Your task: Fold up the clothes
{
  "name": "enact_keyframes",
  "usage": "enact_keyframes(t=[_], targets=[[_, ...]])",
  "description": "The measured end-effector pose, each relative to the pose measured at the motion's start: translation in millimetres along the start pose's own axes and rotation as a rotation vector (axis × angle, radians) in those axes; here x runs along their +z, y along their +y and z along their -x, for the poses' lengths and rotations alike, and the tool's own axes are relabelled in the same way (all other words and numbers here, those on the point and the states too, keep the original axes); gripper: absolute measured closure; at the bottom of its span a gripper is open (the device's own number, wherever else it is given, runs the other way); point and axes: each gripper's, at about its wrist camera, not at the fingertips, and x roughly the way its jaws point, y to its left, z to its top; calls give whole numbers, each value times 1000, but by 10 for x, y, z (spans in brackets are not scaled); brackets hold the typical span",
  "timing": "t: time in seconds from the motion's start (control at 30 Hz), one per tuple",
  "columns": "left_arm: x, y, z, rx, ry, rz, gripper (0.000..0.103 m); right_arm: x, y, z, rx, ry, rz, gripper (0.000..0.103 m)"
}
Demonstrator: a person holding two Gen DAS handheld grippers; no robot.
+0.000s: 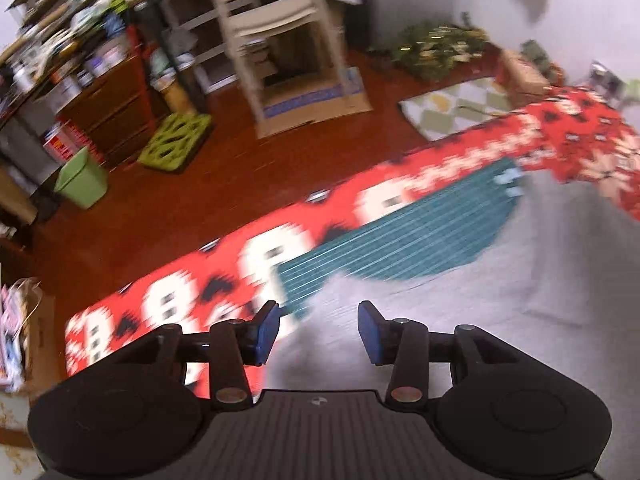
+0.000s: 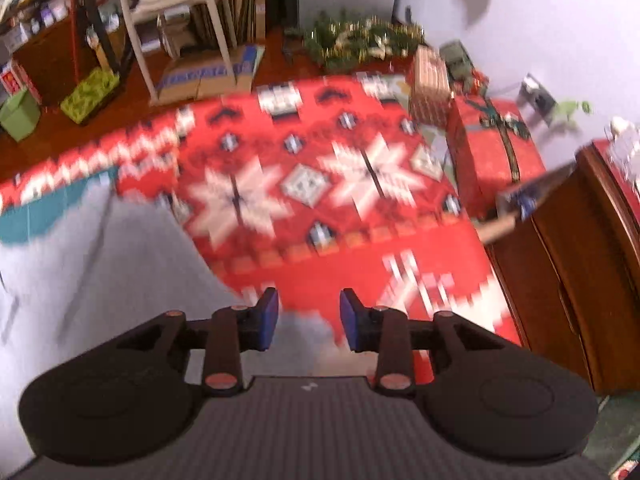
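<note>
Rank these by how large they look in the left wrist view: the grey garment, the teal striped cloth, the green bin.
1. Grey garment, though it lies nearest the camera.
2. Teal striped cloth.
3. Green bin, which stands farther away on the floor, so its true size is unsure.

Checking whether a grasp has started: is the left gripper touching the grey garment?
Cannot tell. In the left wrist view the open left gripper sits over the grey garment, nothing pinched, but blur hides any contact.

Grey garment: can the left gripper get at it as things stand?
Probably yes. The left gripper is open and empty just above the grey garment, with nothing between them; the teal garment lies farther off.
</note>
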Motion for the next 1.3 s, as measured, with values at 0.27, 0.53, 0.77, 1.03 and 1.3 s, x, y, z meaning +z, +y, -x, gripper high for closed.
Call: enact_keyframes(t=[0.27, 0.53, 0.77, 1.03, 1.3], targets=[[352, -1002, -57, -156, -21, -120, 61, -286, -168, -155, 29, -8, 34, 72], [566, -1685, -140, -248, -22, -185, 61, -206, -158, -256, 54, 0, 46, 79], [774, -2087, -310, -317, -31, -236, 75, -146, -180, -285, 41, -10, 39, 101], [1005, -2411, -655, -299, -48, -375, 78, -120, -327, -209, 37, -33, -21, 101], [1075, -2586, -858, -353, -10, -516, 81, -125, -394, -228, 36, -39, -43, 101]])
